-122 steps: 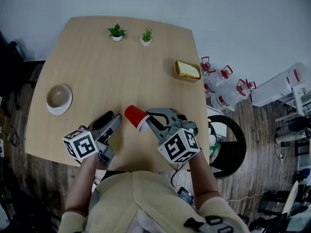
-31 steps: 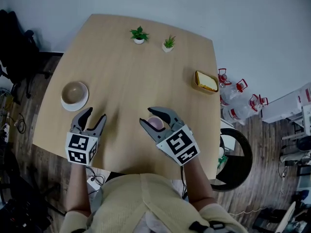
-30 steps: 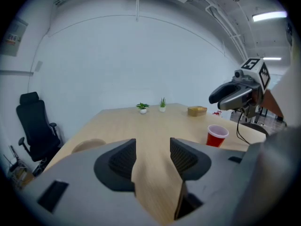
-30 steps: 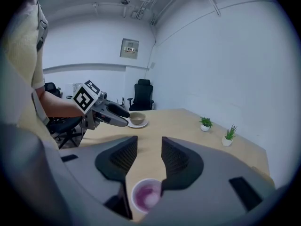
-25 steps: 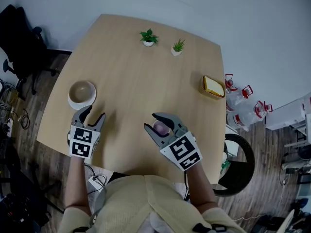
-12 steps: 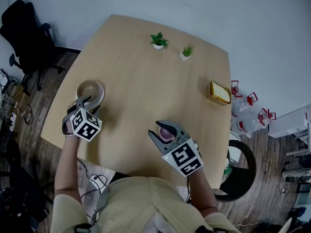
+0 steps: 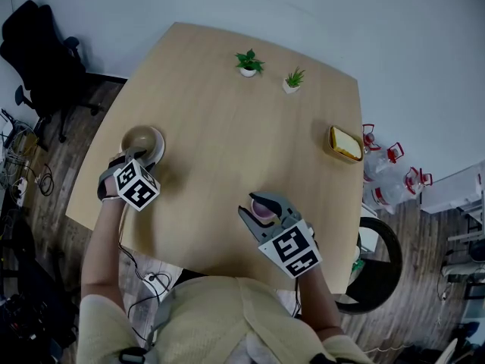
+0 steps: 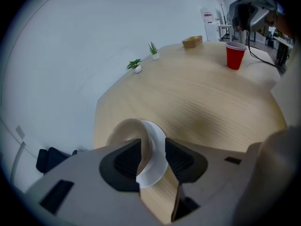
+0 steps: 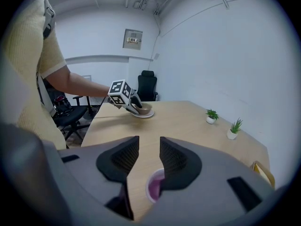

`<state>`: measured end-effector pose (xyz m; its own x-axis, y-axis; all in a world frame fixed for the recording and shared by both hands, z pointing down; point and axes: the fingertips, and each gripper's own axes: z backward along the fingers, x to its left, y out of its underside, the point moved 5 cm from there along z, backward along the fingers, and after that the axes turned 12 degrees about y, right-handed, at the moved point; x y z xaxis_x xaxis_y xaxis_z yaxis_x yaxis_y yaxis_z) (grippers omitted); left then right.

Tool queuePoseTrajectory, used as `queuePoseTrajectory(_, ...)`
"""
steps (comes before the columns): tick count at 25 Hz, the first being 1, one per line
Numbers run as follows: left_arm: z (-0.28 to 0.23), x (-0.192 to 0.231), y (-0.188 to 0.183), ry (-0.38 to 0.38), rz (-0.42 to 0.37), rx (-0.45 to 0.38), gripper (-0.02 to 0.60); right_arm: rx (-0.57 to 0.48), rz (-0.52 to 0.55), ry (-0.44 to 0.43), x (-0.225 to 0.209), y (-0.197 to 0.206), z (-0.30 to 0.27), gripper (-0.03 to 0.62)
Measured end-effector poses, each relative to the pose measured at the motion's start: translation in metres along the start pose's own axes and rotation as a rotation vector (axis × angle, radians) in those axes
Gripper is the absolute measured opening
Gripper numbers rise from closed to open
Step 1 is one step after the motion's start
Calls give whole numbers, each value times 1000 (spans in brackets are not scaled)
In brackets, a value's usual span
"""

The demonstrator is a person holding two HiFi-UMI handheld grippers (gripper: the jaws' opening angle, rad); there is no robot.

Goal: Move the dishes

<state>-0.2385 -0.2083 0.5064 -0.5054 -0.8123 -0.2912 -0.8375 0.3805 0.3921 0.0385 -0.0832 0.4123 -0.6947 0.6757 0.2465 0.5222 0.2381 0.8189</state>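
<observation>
A tan bowl (image 7: 141, 137) sits on a white plate (image 7: 158, 152) near the table's left edge. My left gripper (image 7: 123, 167) is at its near rim. In the left gripper view the plate (image 8: 155, 145) fills the gap of the left gripper (image 8: 153, 157), one jaw over the bowl (image 8: 123, 130) side, one under the rim. The red cup (image 7: 264, 211) stands upright near the front edge, also seen as the cup (image 8: 234, 55). My right gripper (image 7: 261, 203) hovers just above it, open and holding nothing; the cup (image 9: 154, 186) shows below its jaws.
Two small potted plants (image 7: 248, 61) (image 7: 294, 78) stand at the table's far side. A shallow yellow container (image 7: 345, 144) lies by the right edge. A black office chair (image 7: 38, 51) is left of the table; water bottles (image 7: 388, 174) and a round black seat (image 7: 377, 249) are right.
The right gripper held the red cup tilted, then set it upright and let go. The left gripper swung left to the bowl and plate and now clasps the plate rim.
</observation>
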Motion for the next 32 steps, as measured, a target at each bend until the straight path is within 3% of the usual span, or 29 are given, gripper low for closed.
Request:
queuePoseTrajectory(14, -12, 4, 5, -43, -145, 44, 46, 13, -19, 15, -2, 8, 4, 143)
queuePoseTrajectory(17, -9, 4, 4, -47, -166, 45, 43, 15, -25, 21, -4, 10, 6, 141)
queuePoseTrajectory(22, 6, -2, -9, -66, -194, -8, 37, 17, -37, 38, -8, 14, 11, 137)
queuePoseTrajectory(32, 36, -40, -67, -56, -374, -138, 37, 32, -72, 82, -21, 26, 20, 133)
